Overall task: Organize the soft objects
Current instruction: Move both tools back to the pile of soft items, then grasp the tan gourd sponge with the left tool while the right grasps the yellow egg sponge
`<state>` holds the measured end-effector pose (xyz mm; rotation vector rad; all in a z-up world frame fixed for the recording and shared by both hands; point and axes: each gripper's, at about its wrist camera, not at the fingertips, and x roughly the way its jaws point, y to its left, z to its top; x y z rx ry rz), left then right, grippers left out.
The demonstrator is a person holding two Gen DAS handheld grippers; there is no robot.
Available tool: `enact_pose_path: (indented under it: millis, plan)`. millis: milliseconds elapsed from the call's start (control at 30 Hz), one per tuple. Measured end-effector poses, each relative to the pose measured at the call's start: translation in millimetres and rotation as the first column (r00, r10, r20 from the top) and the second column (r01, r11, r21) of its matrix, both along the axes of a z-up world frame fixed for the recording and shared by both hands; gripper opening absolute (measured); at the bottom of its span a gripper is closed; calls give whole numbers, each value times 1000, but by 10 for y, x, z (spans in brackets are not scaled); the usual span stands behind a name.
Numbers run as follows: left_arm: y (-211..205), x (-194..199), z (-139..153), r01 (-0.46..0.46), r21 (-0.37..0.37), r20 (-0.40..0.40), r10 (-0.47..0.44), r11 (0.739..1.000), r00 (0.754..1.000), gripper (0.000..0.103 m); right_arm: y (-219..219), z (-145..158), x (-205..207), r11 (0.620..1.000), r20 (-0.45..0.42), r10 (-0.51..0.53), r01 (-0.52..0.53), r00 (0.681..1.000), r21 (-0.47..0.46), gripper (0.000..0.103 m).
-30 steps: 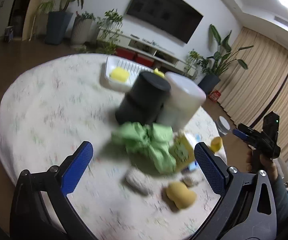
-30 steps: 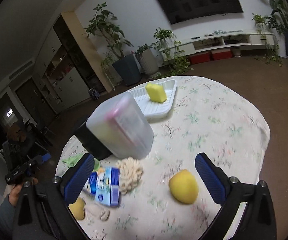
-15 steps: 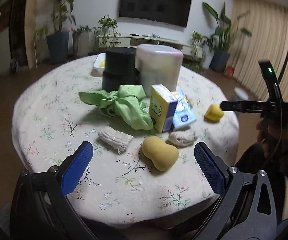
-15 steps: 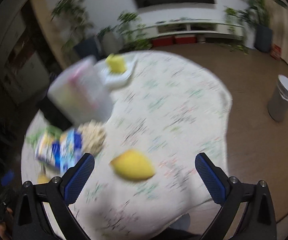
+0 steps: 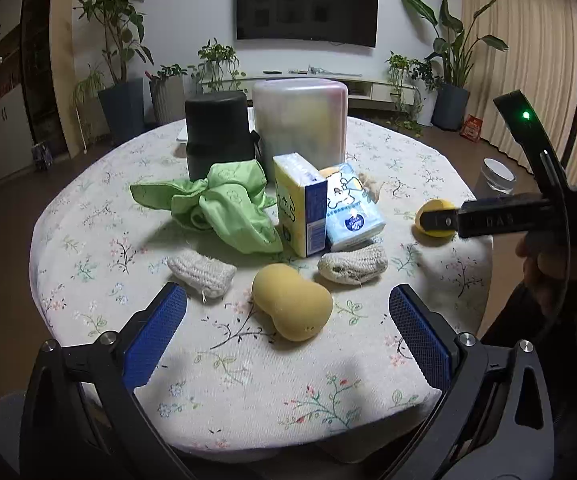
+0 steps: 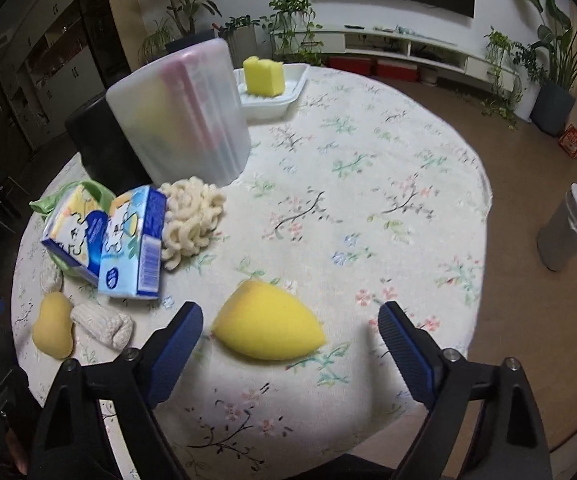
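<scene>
Table [image 6: 368, 168]: round top under a floral cloth; carries every item listed below.
Frosted container [image 6: 180, 112]: upright, left of centre in the right wrist view, touching a black cylinder [image 5: 216, 136] at its side.
White tray [image 6: 284, 96]: far edge of the table, behind the frosted container; a square yellow sponge [image 6: 264, 76] sits in it.
Right gripper [image 6: 290, 340]: jaws wide and closing; blue pads stand clear on either side of the yellow teardrop sponge, neither pad touching it; nothing held.
Left gripper [image 5: 286, 334]: jaws wide, nothing between the pads; hangs just short of the tan peanut-shaped sponge.
Green cloth [image 5: 224, 208]: crumpled, in front of the black cylinder.
Tissue packs [image 6: 128, 240]: two, leaning together beside a cream looped pad [image 6: 192, 220].
Yellow teardrop sponge [image 6: 268, 326]: lies flat near the table's near edge; long axis runs across the right gripper's opening, pointed end to the picture's right.
Tan peanut-shaped sponge [image 5: 292, 308]: lies flat; long axis runs diagonally, from far-left to near-right.
Knitted pads [image 5: 202, 276]: two, one on each side beyond the tan sponge.
</scene>
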<state>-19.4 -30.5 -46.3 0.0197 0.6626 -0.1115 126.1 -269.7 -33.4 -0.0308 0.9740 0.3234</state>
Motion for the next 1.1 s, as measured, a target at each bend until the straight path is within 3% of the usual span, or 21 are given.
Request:
enact_pose_path:
  millis: [600, 800, 1100]
  plan:
    - [97, 337, -265, -55, -120, -128, 40, 991, 991, 103, 179, -129, -39, 999, 7, 17, -17, 1000, -32, 80]
    - [25, 438, -347, -82, -66, -152, 71, 994, 986, 103, 243, -154, -52, 996, 29, 23, -20, 999, -88, 79]
    - [74, 538, -408, -135, -27, -157, 129, 990, 979, 101, 205, -149, -66, 996, 46, 15, -11, 999, -86, 75]
